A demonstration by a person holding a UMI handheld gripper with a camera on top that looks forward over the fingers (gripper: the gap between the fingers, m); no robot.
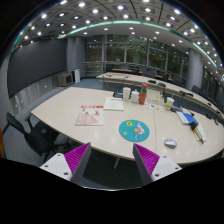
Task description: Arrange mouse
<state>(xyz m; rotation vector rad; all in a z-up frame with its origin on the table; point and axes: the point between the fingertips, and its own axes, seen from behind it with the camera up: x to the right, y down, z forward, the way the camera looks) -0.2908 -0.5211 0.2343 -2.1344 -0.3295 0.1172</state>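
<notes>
Looking along our tool, we note:
Gripper: our two-finger gripper (113, 160) with magenta pads hangs above the table's near edge, fingers spread apart, holding nothing.
Mouse: we see the small grey oval mouse (170, 143) beyond the right finger, well apart from it.
Mat: a round teal mat (133, 129) lies just beside the mouse.
Table: we see the long pale wooden table (70, 105) bearing both.
</notes>
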